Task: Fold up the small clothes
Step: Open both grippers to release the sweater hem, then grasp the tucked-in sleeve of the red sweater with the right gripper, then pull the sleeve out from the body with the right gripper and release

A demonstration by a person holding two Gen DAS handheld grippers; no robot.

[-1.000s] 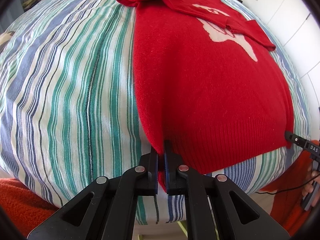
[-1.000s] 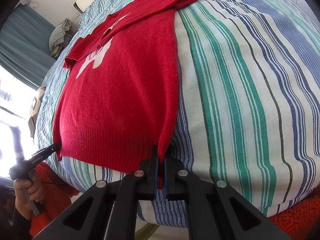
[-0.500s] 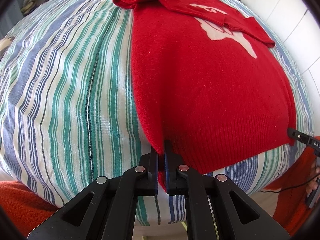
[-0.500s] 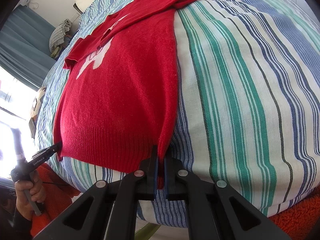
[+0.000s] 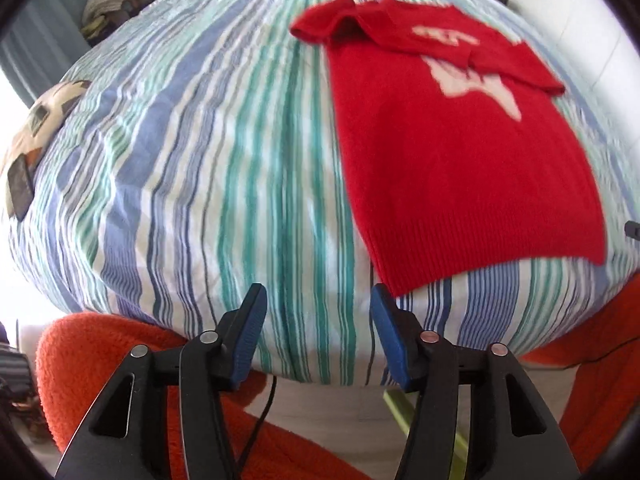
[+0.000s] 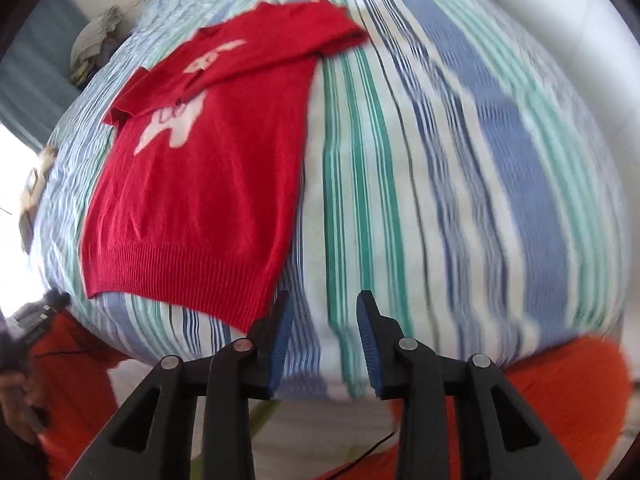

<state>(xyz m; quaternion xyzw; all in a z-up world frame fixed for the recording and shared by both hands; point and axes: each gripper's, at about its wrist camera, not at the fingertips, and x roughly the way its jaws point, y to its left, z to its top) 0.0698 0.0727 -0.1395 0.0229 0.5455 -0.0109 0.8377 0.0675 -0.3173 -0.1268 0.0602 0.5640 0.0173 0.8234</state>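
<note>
I've just let go of both hem corners, so my left gripper [image 5: 316,312] and right gripper [image 6: 324,316] now hang released and empty while the red sweater [image 5: 460,168] lies flat on the striped bedspread [image 5: 220,160], sleeves folded in, ready for 1 more fold.

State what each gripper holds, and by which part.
Nothing. The left gripper and right gripper are open, off the red sweater lying on the bed.

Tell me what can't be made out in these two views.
- White motif on the red sweater: top covered by the folded-over sleeves, both views.
- Pile at the far bed edge: too small, blurred.
- Left gripper in the right wrist view: blurred at the frame edge.
</note>
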